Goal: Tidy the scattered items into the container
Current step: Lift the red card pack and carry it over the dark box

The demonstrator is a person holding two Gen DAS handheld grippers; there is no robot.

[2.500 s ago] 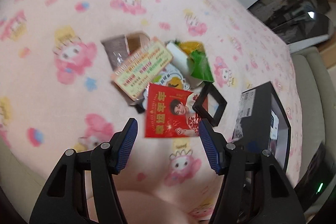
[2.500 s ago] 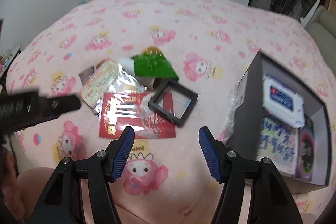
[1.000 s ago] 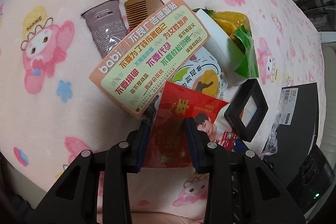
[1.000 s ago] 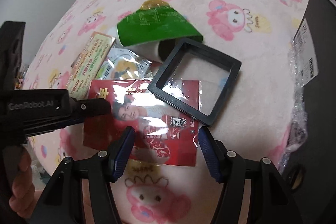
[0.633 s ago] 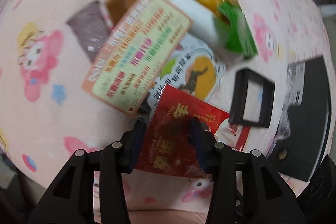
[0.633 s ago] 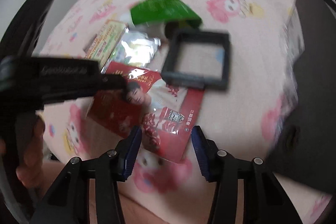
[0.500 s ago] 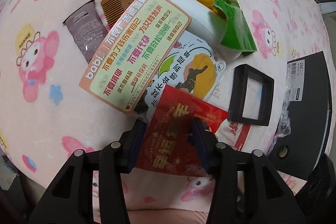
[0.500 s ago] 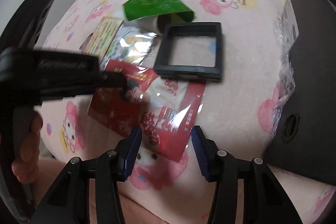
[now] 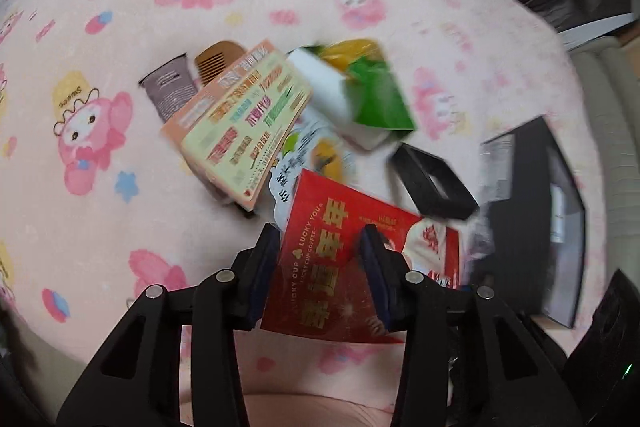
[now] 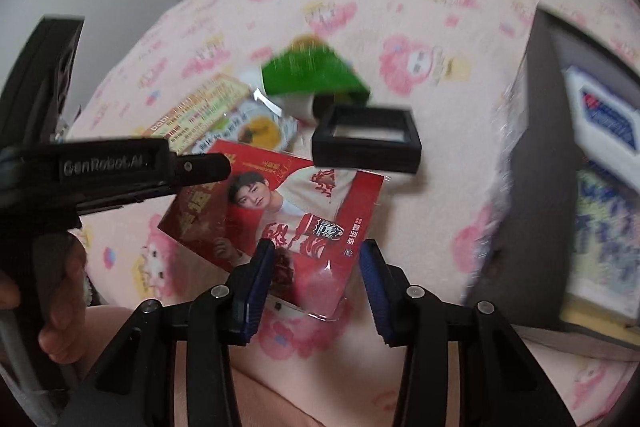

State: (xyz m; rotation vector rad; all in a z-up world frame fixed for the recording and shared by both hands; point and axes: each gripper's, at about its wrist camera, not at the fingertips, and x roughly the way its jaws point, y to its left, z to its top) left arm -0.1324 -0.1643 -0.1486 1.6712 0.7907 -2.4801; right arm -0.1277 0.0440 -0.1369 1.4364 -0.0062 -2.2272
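My left gripper (image 9: 320, 251) is shut on the red packet (image 9: 352, 255) and holds it lifted off the pink blanket; the packet also shows in the right wrist view (image 10: 288, 203), with the left gripper's fingers (image 10: 200, 167) clamped on its left end. My right gripper (image 10: 316, 267) is open, its jaws on either side of the packet's near right corner, not closed on it. The black container (image 10: 532, 163) stands to the right with several packets inside. A black square frame (image 10: 366, 139), green pouch (image 10: 312, 71) and yellow-green card (image 9: 248, 115) lie in the pile.
A brown sachet (image 9: 168, 91), wooden comb (image 9: 216, 61), white tube (image 9: 324, 87) and cartoon snack bag (image 9: 316, 155) lie in the same pile. The pink cartoon blanket (image 9: 100, 187) covers the whole surface. The container also shows at the right of the left wrist view (image 9: 532, 211).
My left gripper closed on the red packet and has lifted it off the pile. My right gripper has come in around its other end and narrowed its opening.
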